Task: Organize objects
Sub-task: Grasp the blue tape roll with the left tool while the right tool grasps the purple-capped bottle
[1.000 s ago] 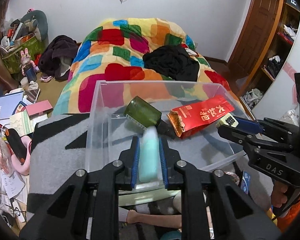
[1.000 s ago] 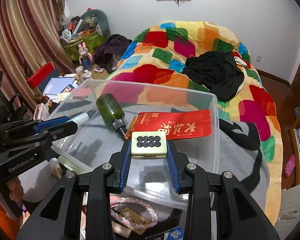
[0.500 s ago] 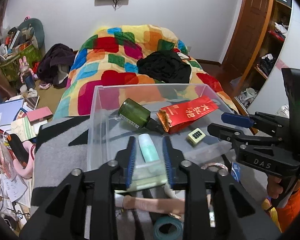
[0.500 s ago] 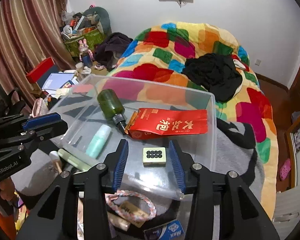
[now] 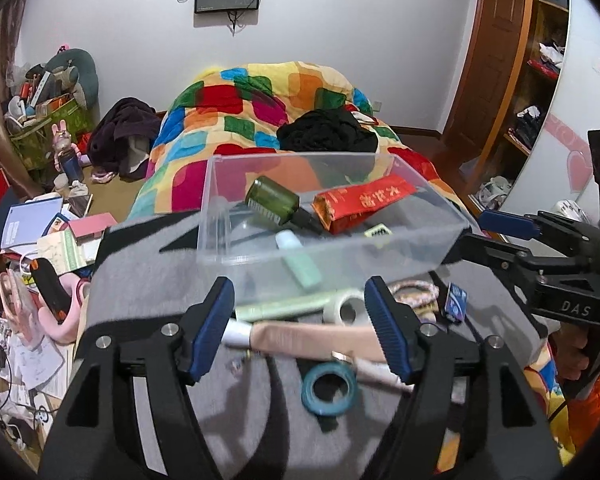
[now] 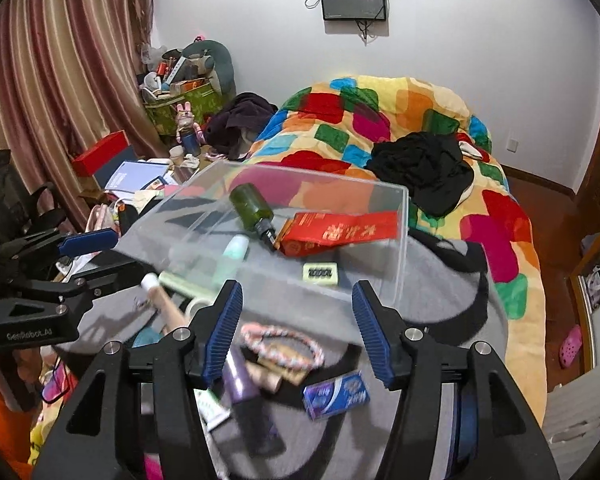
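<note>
Both the left tongs (image 5: 300, 320) and right tongs (image 6: 298, 328) gape empty at lower frame; the clear bin (image 5: 428, 240) sits mid-frame.

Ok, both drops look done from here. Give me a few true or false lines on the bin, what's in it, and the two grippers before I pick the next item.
1. The left gripper is open and holds nothing. True.
2. The mint tube lies outside the clear bin. False: it lies inside, near the green bottle.
3. The mahjong tile rests on the bin floor. True.
4. The right gripper is shut on the tile. False: its jaws stand wide apart and empty.
5. The red packet is in the bin. True.
6. The blue tape roll is in the bin. False: it lies on the grey blanket, outside.
</note>
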A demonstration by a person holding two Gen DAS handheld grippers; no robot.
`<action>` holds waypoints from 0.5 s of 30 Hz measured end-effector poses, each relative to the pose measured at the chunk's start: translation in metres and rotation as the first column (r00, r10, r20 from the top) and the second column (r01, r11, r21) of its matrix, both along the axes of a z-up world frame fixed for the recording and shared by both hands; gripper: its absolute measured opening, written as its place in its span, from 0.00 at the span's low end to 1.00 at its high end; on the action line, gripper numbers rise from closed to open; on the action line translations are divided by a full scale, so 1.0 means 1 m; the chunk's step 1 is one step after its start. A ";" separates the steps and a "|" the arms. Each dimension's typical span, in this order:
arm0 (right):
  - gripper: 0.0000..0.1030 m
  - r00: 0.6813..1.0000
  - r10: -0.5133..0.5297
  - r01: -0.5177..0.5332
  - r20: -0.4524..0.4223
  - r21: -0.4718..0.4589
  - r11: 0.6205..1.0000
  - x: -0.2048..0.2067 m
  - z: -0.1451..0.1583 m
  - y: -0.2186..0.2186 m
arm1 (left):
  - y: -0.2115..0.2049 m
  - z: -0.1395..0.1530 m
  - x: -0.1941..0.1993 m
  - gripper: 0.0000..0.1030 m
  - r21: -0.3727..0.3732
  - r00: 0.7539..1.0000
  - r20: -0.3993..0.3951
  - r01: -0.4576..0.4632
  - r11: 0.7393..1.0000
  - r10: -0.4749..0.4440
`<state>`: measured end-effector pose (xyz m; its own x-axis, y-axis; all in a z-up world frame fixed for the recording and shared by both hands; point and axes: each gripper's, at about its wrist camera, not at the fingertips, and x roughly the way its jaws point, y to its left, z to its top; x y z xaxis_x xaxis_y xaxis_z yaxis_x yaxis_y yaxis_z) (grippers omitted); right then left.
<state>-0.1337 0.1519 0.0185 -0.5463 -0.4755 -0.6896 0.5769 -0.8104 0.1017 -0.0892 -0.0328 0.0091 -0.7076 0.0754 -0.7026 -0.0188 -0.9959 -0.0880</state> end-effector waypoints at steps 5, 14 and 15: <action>0.52 1.000 0.008 -0.008 0.030 0.006 1.000 0.014 -0.014 0.005 | 0.002 -0.012 0.016 0.65 0.003 1.000 0.020 0.007 1.000 -0.007; 0.52 0.991 0.026 -0.031 0.132 0.030 0.999 0.026 -0.053 0.005 | 0.005 -0.047 0.031 0.65 0.037 0.994 0.102 0.022 0.999 -0.026; 0.52 0.990 0.029 -0.034 0.141 0.029 0.999 0.027 -0.056 0.005 | 0.007 -0.052 0.031 0.65 0.044 0.993 0.114 0.026 0.999 -0.031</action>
